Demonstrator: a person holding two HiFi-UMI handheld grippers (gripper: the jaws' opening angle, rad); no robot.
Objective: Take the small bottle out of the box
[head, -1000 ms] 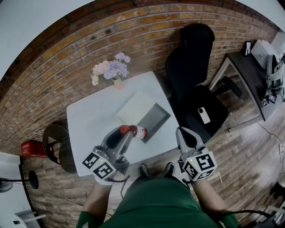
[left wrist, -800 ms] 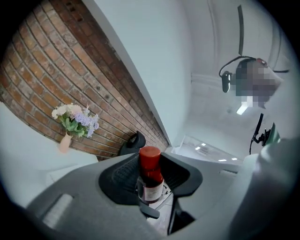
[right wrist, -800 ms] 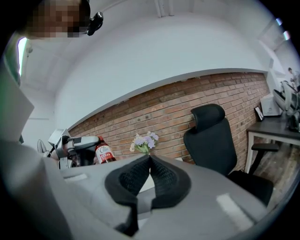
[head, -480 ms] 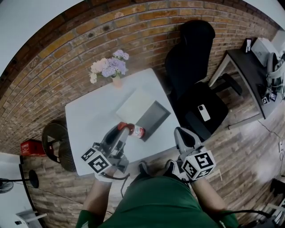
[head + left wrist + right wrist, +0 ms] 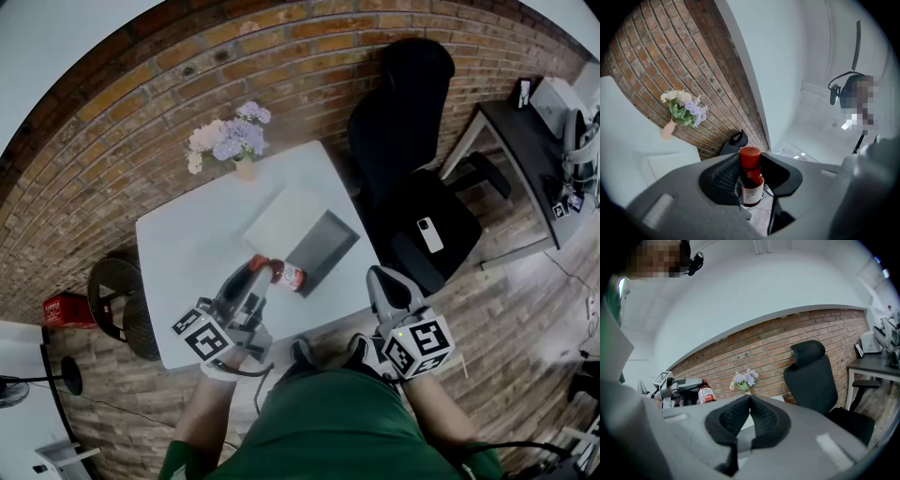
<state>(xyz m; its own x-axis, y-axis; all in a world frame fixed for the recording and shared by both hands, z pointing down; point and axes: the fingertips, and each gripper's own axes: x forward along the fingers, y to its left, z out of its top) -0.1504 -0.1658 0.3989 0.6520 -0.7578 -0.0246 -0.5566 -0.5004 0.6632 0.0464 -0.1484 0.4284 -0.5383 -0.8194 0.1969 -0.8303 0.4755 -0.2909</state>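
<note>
The small bottle [image 5: 284, 274] has a red cap and a white label. My left gripper [image 5: 258, 274] is shut on it and holds it above the white table [image 5: 183, 253], just left of the open box [image 5: 320, 250]. In the left gripper view the small bottle [image 5: 750, 178] stands upright between the jaws, cap up. In the right gripper view the small bottle [image 5: 706, 393] shows at the far left, held by the left gripper [image 5: 693, 385]. My right gripper [image 5: 382, 281] hovers off the table's right front corner; the right gripper [image 5: 750, 398] has its pads touching, nothing between them.
The box's white lid [image 5: 281, 223] lies flat beside the grey tray. A vase of flowers [image 5: 230, 145] stands at the table's far edge. A black office chair [image 5: 412, 159] with a phone [image 5: 429, 237] on its seat is to the right. A dark desk [image 5: 539, 141] is far right.
The left gripper with the bottle has shifted slightly left and toward me, away from the box. The right gripper has hardly moved.
</note>
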